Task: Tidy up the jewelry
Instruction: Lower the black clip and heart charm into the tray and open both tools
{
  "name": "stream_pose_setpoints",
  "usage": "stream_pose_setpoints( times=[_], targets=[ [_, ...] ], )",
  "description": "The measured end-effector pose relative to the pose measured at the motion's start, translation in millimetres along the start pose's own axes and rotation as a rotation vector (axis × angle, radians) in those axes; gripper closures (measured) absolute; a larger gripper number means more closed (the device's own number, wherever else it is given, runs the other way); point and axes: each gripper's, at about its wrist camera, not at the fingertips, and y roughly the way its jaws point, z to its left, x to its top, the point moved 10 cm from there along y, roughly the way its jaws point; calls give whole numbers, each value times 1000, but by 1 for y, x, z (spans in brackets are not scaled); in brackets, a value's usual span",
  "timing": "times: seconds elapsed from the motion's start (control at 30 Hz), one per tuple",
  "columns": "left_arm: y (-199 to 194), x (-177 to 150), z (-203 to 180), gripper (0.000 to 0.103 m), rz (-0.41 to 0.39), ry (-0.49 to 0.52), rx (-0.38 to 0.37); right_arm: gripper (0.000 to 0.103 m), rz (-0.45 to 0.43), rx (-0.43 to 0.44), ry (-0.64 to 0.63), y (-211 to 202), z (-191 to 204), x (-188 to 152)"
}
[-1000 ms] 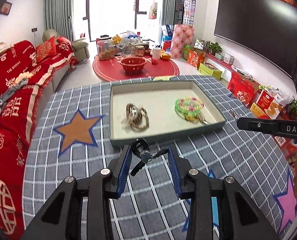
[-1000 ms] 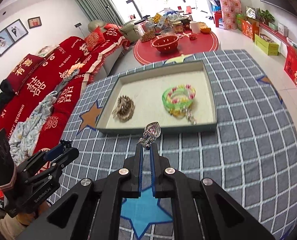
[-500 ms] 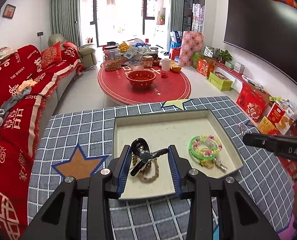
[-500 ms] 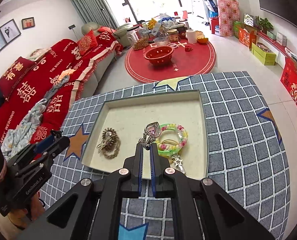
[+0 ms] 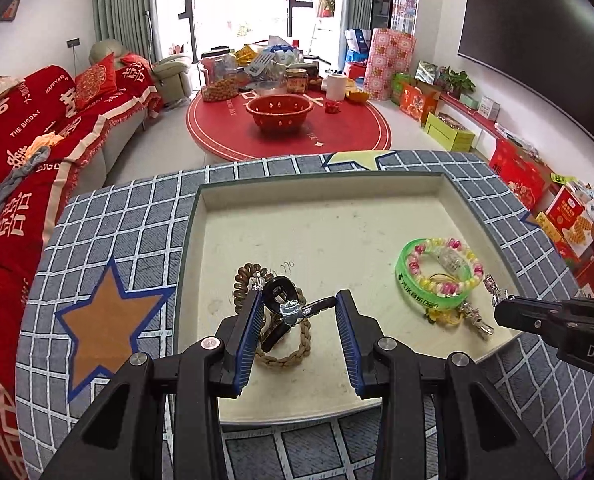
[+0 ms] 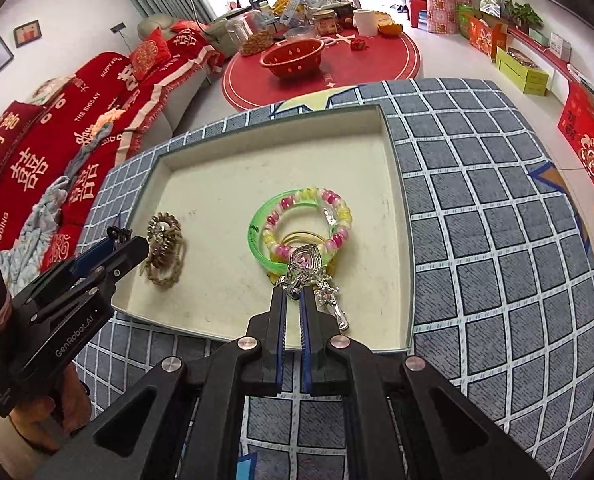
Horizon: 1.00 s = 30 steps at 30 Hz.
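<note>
A shallow cream tray (image 5: 321, 184) (image 6: 397, 184) sits on the checked tablecloth. It holds a brown braided bracelet (image 5: 285, 354) (image 6: 165, 248) on the left and a green bangle with pink and yellow beads (image 5: 437, 270) (image 6: 301, 220) on the right. My left gripper (image 5: 300, 312) is shut on a black pendant with silver fittings (image 5: 285, 300), held over the brown bracelet. My right gripper (image 6: 292, 294) is shut on a silver heart pendant with a pink stone (image 6: 304, 260), held over the green bangle near the tray's front edge. A silver charm (image 6: 333, 304) lies beside it.
The tablecloth (image 5: 109, 240) has orange and blue stars. A red sofa (image 5: 25, 152) stands to the left. A red round table with a red basket (image 5: 279, 110) stands beyond. Boxes (image 5: 517, 168) line the right wall.
Both grippers have moved forward from the tablecloth to over the tray, each still holding its pendant. The left is over the brown bracelet, the right over the green bangle.
</note>
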Motion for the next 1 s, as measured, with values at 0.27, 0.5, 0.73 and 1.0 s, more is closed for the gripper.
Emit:
stream_pose_setpoints(
  times=[0.27, 0.5, 0.73, 1.0],
  targets=[
    [14, -4, -3, 53, 15, 14, 19, 96, 9, -17, 14, 16, -6, -2],
    [22, -7, -5, 53, 28, 28, 32, 96, 20, -24, 25, 27, -8, -5],
    [25, -9, -8, 53, 26, 53, 53, 96, 27, -15, 40, 31, -10, -7],
    [23, -8, -5, 44, 26, 49, 70, 95, 28, -1, 64, 29, -13, -5]
  ],
)
